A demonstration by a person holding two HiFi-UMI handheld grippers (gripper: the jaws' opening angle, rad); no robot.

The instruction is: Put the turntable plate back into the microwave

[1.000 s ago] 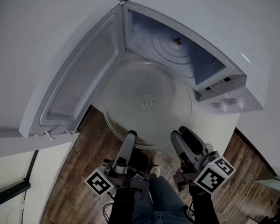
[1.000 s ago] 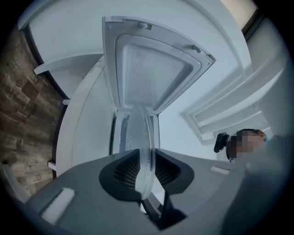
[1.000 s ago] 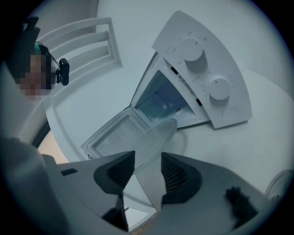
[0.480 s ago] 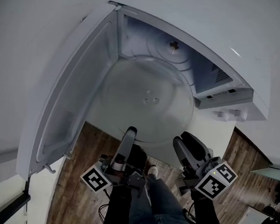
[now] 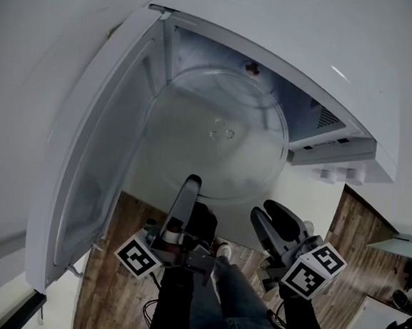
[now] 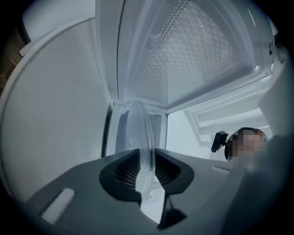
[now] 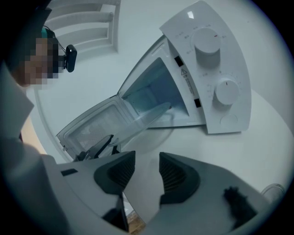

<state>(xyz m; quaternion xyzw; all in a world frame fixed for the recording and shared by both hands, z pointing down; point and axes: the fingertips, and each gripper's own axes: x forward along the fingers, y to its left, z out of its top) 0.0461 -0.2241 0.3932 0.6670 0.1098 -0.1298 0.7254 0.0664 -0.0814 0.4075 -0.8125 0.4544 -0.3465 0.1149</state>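
The clear glass turntable plate (image 5: 215,136) hangs tilted at the mouth of the white microwave (image 5: 355,101), its far rim inside the cavity. My left gripper (image 5: 192,184) is shut on the plate's near rim. In the left gripper view the glass edge (image 6: 146,147) stands upright, pinched between the two pads. The right gripper (image 5: 270,214) hovers open and empty just right of the plate's near edge, touching nothing. From the right gripper view (image 7: 147,172) the plate (image 7: 149,117) slants into the cavity, and the left gripper (image 7: 98,147) holds its low end.
The microwave door (image 5: 95,158) swings wide open to the left. The drive hub (image 5: 252,67) shows on the cavity floor behind the plate. The control panel with two knobs (image 7: 216,69) stands right of the opening. White counter (image 5: 310,198) lies below, and wood floor (image 5: 109,288) beyond its edge.
The left gripper has carried the plate forward, so its far rim now lies inside the cavity and covers most of the floor rings. The right gripper has hardly shifted.
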